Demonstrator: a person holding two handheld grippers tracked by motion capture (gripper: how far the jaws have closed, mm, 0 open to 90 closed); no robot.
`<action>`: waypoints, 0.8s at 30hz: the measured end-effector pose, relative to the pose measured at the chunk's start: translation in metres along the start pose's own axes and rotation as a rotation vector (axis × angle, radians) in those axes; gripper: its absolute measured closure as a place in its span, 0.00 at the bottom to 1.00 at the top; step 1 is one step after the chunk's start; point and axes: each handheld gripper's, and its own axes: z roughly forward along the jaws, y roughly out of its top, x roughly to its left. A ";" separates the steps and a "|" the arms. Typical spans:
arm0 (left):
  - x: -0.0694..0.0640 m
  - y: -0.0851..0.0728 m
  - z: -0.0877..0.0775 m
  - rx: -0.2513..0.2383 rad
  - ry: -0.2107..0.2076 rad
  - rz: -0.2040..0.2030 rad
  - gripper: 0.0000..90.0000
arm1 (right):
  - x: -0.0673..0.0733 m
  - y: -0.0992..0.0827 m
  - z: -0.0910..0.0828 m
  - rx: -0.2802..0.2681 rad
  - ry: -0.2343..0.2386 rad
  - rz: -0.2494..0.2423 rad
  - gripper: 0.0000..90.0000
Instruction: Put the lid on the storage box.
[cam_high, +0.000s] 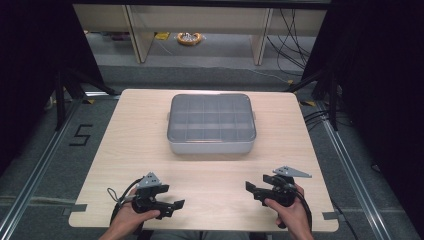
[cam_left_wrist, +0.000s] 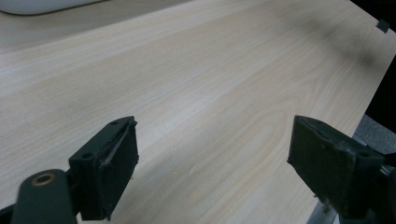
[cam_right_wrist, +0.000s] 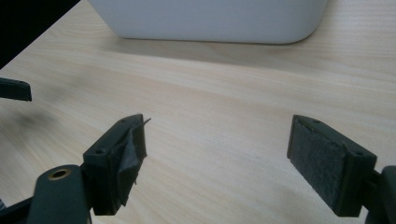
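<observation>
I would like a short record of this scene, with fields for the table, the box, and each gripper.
table: light wood table, bare around the box
box: grey plastic box with a see-through lid, closed, inner compartments visible, at the middle of the far half
left gripper: left gripper open, nothing between the jaws, near the front edge
right gripper: right gripper open, nothing between the jaws, facing the box
contact: neither gripper touches the box

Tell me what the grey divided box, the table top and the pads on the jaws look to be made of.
Box: likely plastic; smooth matt pale-grey walls, rounded corners, and a translucent lid showing the dividers beneath.
Table top: wood-look board, probably laminate; pale even grain, flat low sheen.
Pads: dark, rough-textured, perhaps felt or foam; on the right gripper one is frayed and peeling at its edge.
</observation>
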 end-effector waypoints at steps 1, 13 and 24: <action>-0.002 -0.001 0.000 0.003 -0.002 0.000 0.17 | 0.001 -0.002 -0.001 -0.005 0.011 0.001 0.23; -0.018 -0.013 -0.002 0.029 -0.040 0.032 0.17 | 0.017 -0.031 -0.013 0.045 0.041 -0.004 0.21; -0.022 -0.017 -0.002 0.040 -0.034 0.035 0.17 | 0.021 -0.044 -0.020 0.085 0.031 -0.060 0.21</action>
